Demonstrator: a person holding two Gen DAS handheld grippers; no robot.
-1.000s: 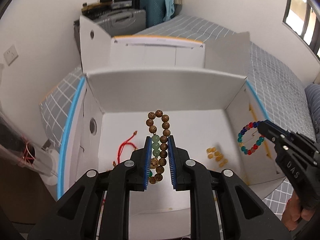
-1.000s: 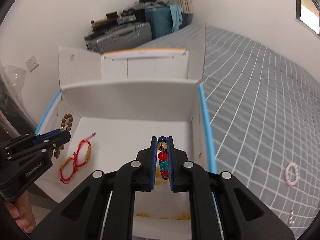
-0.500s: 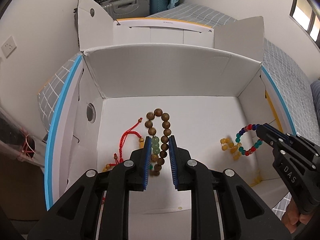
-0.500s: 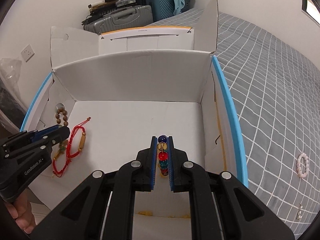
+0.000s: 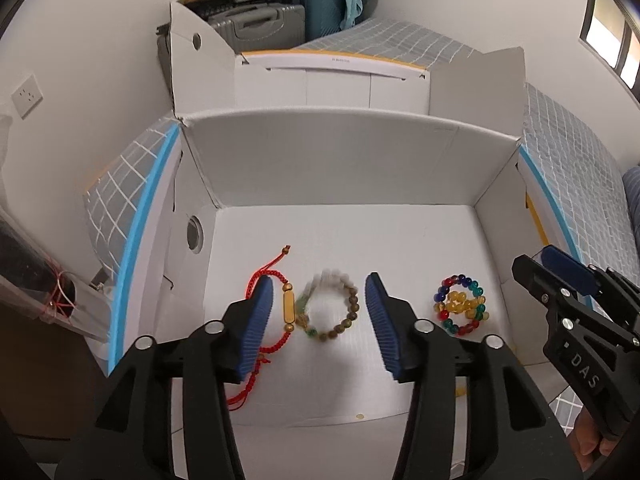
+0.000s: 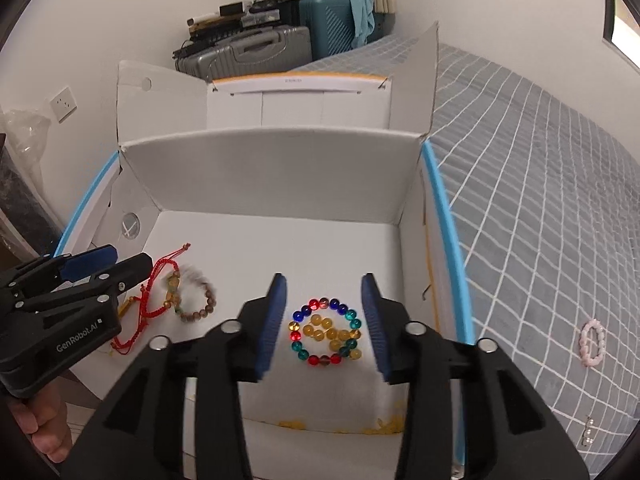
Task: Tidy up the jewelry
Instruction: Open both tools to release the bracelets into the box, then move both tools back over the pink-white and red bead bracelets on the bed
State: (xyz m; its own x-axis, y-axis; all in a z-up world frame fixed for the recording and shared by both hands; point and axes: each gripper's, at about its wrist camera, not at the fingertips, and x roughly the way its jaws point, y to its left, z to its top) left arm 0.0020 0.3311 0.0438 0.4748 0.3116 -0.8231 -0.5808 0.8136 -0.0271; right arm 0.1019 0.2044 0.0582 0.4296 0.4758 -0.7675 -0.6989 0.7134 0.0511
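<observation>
— Both bracelets dropped: the left hand-held gripper (image 5: pixel 320 312) has just been opening, and the wooden bracelet (image 5: pixel 332 308) lies loose on the box (image 5: pixel 344 160) floor between its jaws.

— And the right hand-held gripper (image 6: pixel 324 320)?

— Released too — the coloured bracelet (image 6: pixel 325 332) lies in the box below it. The pink bracelet (image 6: pixel 592 342), on the bed at its right, is likely next.

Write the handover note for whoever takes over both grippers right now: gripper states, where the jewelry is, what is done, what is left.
Left gripper: jaws just opened, wooden bead bracelet released, blurred, on the box floor beside the red cord bracelet.
Right gripper: jaws just opened, multicolour bead bracelet lying free below, ringing the yellow beads.
Done: these four pieces boxed.
Left: pink bead bracelet and a small pale piece remain on the bedspread.
</observation>
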